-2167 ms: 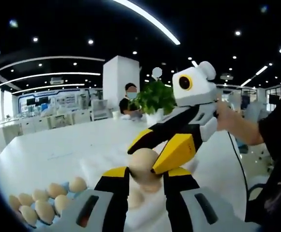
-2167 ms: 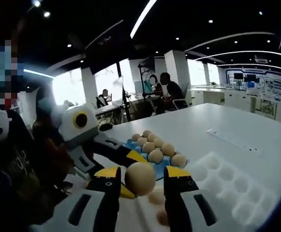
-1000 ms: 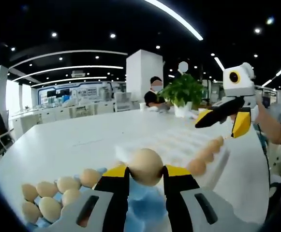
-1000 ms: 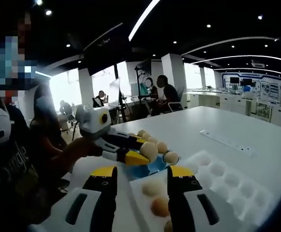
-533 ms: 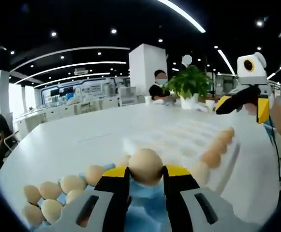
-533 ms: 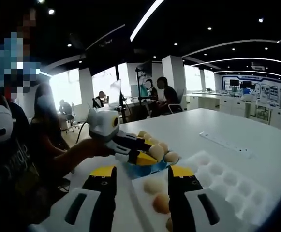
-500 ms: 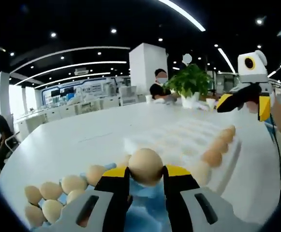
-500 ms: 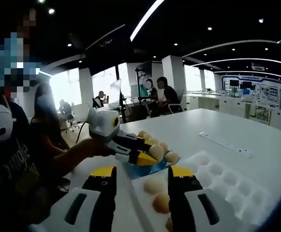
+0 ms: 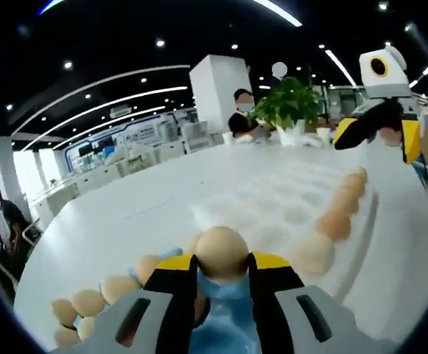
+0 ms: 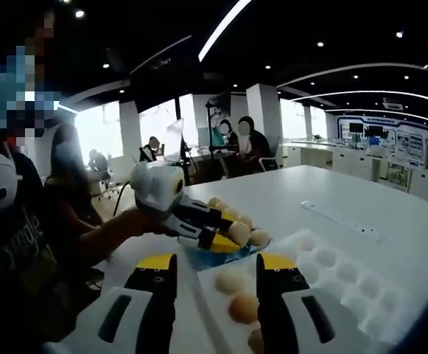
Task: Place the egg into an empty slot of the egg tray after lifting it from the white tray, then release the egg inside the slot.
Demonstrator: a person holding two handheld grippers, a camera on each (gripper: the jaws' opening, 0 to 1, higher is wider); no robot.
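My left gripper (image 9: 222,259) is shut on a tan egg (image 9: 222,251), held just above the blue egg tray (image 9: 228,328). Several eggs (image 9: 118,287) sit in that tray's left slots. The white tray (image 9: 272,206) lies beyond, with eggs (image 9: 336,225) along its right edge. In the right gripper view, the left gripper (image 10: 199,220) holds the egg (image 10: 238,233) over the blue egg tray (image 10: 212,258). My right gripper (image 10: 217,259) is open and empty above the near end of the white tray (image 10: 339,284), where three eggs (image 10: 228,280) lie. The right gripper (image 9: 379,129) also hangs at the upper right of the left gripper view.
A long white table (image 9: 125,214) carries both trays. A potted plant (image 9: 287,103) stands at its far edge with a seated person (image 9: 241,122) beside it. A flat white strip (image 10: 339,219) lies on the table past the white tray. A person's hand (image 10: 118,228) holds the left gripper.
The egg passed from the right gripper to the left one. The left gripper carried it from the white tray to over the blue tray and lower; the right gripper opened and drew back.
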